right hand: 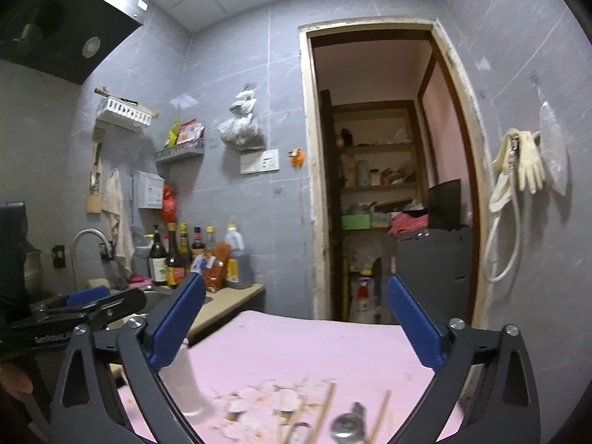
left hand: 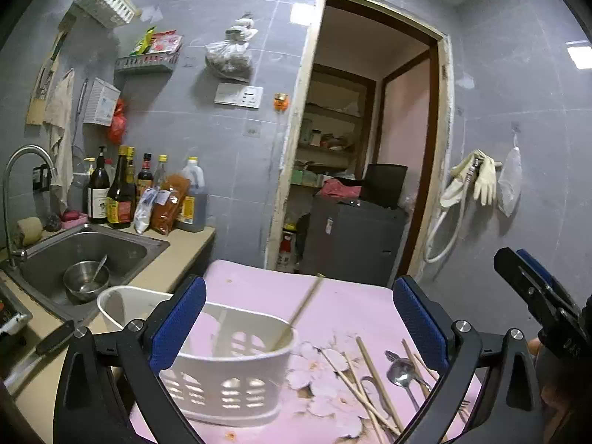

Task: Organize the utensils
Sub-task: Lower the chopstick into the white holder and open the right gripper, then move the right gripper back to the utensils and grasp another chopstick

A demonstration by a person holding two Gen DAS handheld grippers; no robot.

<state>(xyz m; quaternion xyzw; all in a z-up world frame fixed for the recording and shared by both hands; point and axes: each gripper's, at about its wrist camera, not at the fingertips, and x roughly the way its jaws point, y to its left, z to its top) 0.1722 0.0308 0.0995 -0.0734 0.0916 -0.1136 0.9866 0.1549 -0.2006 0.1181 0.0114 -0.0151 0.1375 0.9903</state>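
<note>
Nearby, loose chopsticks [left hand: 373,381] and spoon [left hand: 401,372] flank the basket [left hand: 229,381]; both fingers released.

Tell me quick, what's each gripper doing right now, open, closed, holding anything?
Left gripper: open, holding nothing, white basket below it.
Right gripper: open, holding nothing.

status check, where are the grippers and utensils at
Left gripper open, empty, above the white basket. Right gripper open, empty. One chopstick in basket; chopsticks and spoon loose on pink table. Nothing blocking.
</note>
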